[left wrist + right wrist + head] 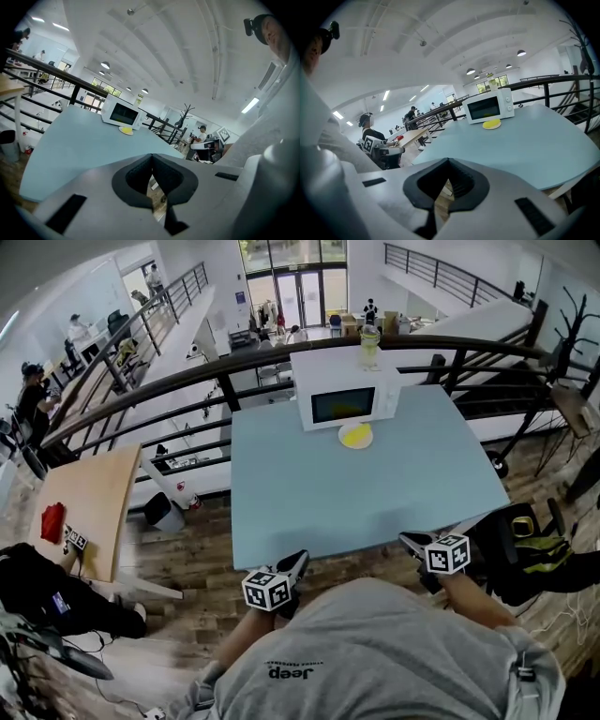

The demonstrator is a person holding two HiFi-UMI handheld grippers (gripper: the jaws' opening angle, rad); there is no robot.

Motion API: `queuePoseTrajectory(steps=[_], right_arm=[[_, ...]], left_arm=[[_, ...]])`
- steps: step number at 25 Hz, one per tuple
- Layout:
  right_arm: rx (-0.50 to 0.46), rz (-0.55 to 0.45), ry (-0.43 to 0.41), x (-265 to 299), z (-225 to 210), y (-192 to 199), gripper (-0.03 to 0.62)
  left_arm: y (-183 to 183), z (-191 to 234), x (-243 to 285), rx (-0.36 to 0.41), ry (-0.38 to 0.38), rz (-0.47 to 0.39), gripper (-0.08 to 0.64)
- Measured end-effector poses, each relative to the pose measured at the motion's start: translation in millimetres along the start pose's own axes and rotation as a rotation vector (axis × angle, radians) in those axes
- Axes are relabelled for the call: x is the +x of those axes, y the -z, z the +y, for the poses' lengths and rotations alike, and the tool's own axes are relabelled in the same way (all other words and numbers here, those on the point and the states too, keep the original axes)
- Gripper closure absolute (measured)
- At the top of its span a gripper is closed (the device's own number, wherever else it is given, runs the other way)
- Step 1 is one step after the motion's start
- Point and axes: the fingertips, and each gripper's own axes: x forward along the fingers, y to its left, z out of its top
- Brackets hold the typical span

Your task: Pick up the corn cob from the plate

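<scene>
Head view: a yellow corn cob (352, 434) lies on its plate (367, 441) by the far edge of the table (375, 493). The left gripper (298, 561) and right gripper (409, 541) have jaws together, empty.

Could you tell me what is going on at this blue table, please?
A person is at the near edge of the light blue table with a gripper in each hand. The left gripper and the right gripper are both shut and empty, held low by that edge. The corn cob lies on its plate at the far end, just in front of the white microwave, untouched. The pick-up has not begun.
</scene>
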Motion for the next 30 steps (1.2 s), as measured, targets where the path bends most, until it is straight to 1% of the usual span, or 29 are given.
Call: queuePoseTrajectory(steps=[5,10,15,18,20,22,26,30], right_arm=[[-0.02,0.014,-0.023,21.9,-2.1,-10.8,0.577],[-0.036,0.037,-0.052,36.0,-10.9,-25.8,0.577],[-0.055,0.046,-0.103,47.2,-28.9,-41.5,0.577],[-0.057,0.044,-0.132,60.2,-54.4,-50.5,0.577],[-0.055,0.055,-0.157,70.0,-74.4,-56.2,0.577],[-0.073,0.072,-0.192,72.6,-92.9,-61.7,0.577],[-0.14,0.087,-0.236,73.1,-144.4,-89.3,0.577],[-0.163,0.096,-0.267,76.0,-199.5,-118.3,0.577]], left_arm=[[-3.9,19.1,3.3,-0.02,-0.022,-0.011,0.541],[-13.2,21.8,12.7,-0.027,-0.043,-0.01,0.541],[-19.4,21.7,26.8,-0.026,-0.082,-0.016,0.541],[-23.0,25.4,45.0,-0.032,-0.112,-0.035,0.541],[-25.6,30.3,63.3,-0.054,-0.146,-0.041,0.541],[-28.2,29.0,84.6,-0.077,-0.175,-0.044,0.541],[-50.2,21.7,140.4,-0.081,-0.214,-0.065,0.541],[-74.6,9.8,198.5,-0.083,-0.234,-0.08,0.541]])
